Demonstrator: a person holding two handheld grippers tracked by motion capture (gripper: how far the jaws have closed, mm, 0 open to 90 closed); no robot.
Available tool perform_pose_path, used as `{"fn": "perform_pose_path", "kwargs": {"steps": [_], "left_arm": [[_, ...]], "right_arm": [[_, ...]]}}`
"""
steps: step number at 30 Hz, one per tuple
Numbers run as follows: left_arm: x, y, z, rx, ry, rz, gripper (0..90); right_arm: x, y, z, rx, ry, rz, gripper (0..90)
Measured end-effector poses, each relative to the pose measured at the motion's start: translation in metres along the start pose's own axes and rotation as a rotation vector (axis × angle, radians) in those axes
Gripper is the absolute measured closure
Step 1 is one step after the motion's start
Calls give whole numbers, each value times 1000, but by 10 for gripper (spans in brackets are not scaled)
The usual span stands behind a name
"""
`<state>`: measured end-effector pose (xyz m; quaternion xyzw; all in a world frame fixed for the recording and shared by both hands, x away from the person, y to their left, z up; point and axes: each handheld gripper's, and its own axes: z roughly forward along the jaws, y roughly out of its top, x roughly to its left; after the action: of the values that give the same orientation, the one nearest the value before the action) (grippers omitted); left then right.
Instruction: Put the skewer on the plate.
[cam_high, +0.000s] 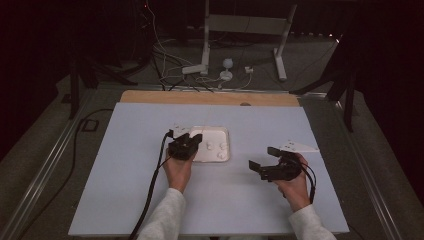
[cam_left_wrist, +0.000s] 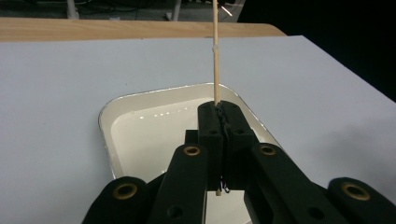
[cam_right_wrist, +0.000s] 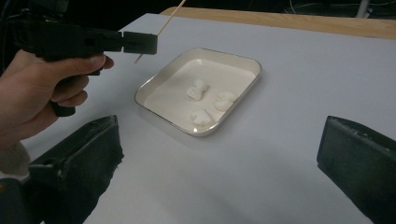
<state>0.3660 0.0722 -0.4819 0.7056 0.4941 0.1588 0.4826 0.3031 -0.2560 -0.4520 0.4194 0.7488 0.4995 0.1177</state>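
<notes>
Skewer (cam_left_wrist: 215, 56) sits clamped in my left gripper (cam_left_wrist: 219, 109) above the tray's (cam_right_wrist: 154, 81) left edge, right gripper (cam_high: 264, 157) spread wide and empty near the table's right edge, so I'd steady the tip over what look like marshmallows (cam_right_wrist: 198, 88) before spearing straight.

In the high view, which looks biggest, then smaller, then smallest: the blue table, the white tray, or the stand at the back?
1. Table
2. Stand, though it sits farther away, so it may really be bigger than it looks
3. Tray
</notes>
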Motion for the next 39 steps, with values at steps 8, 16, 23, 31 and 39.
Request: {"fn": "perform_pose_path", "kwargs": {"steps": [8,16,23,31,39], "left_arm": [[-3,-6,11,24,10,-6,892],[-4,-14,20,54,36,-9,890],[-3,-22,27,78,64,-31,889],[2,-28,32,119,83,-85,793],[6,-25,27,71,0,-113,475]], "right_arm": [[-11,-13,-17,-9,-19,23,0],[-14,-26,-25,11,-31,15,0],[-18,-27,-33,-10,-38,31,0],[-20,-28,-36,-14,-41,36,0],[-21,-29,-38,-17,-46,38,0]]}}
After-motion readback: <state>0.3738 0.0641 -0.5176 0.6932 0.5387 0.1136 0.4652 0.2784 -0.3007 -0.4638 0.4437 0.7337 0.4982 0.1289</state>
